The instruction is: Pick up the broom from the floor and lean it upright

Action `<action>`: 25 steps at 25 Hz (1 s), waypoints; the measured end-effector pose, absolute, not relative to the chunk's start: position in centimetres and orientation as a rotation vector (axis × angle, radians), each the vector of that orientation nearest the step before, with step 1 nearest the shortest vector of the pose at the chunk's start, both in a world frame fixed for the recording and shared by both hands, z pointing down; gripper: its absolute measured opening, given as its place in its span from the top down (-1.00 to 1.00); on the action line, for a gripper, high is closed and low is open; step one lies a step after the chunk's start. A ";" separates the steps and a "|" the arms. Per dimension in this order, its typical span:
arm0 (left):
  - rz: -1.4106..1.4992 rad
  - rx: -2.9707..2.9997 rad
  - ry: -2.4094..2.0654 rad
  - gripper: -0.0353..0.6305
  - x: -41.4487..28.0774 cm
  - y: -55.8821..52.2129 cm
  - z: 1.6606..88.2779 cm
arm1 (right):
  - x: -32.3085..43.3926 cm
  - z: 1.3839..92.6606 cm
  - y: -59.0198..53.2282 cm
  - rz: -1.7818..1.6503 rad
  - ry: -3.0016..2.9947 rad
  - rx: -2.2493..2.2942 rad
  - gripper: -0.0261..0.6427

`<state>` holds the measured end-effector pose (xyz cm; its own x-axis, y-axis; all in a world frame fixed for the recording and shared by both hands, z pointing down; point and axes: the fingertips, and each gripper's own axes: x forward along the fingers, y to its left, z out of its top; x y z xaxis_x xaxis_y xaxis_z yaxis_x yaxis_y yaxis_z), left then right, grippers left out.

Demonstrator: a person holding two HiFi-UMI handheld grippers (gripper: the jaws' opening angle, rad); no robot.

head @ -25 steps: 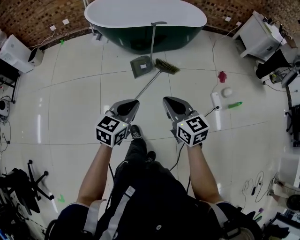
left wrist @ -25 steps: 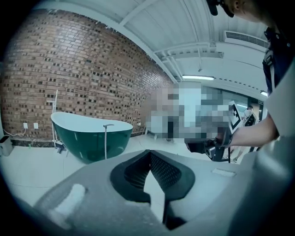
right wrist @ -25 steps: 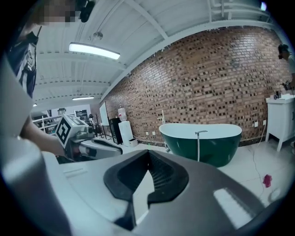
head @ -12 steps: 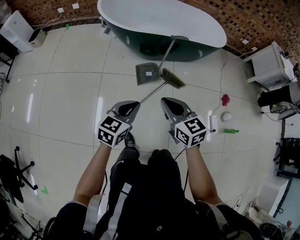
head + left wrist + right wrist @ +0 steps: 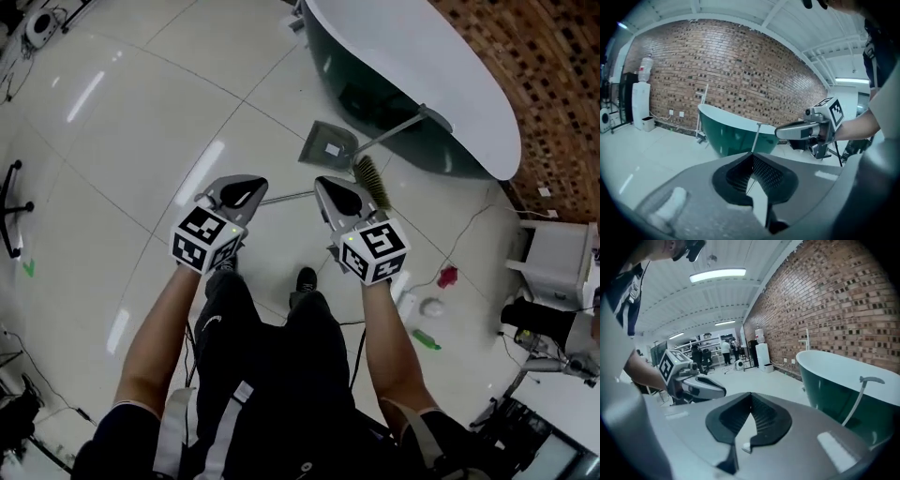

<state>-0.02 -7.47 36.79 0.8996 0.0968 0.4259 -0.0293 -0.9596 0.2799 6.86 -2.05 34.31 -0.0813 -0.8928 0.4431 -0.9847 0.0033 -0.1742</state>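
Note:
The broom (image 5: 372, 182) lies flat on the white tiled floor, its green bristle head to the right and its thin handle (image 5: 289, 197) running left between my two grippers. My left gripper (image 5: 244, 190) hovers above the handle's left end, jaws shut and empty. My right gripper (image 5: 337, 192) hangs over the handle near the bristles, also shut and empty, and hides part of the handle. In the left gripper view the shut left gripper (image 5: 752, 158) points at the tub (image 5: 736, 136). The right gripper (image 5: 750, 403) shows its jaws closed on nothing.
A grey dustpan (image 5: 328, 143) stands on the floor with its long handle (image 5: 398, 127) leaning on the green-and-white bathtub (image 5: 441, 89). A red item (image 5: 448, 277), a white ball (image 5: 432, 307), a green bottle (image 5: 424, 338) and a cable lie at right. My shoe (image 5: 307, 278) is below the grippers.
Both grippers have moved forward and down over the broom. The head view has swung, so the tub now sits at the upper right and the broom handle lies between the fingertips.

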 end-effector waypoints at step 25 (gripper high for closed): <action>0.816 2.410 -0.730 0.89 -19.3 -16.1 84.0 | -11.0 88.1 -9.5 0.551 -2.313 0.611 0.65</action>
<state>-19.35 -16.06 83.96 0.6785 -0.3259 0.6584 -0.6184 -0.7372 0.2724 -11.01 -9.52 88.11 -0.6635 -0.2737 0.6963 -0.5584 0.8006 -0.2173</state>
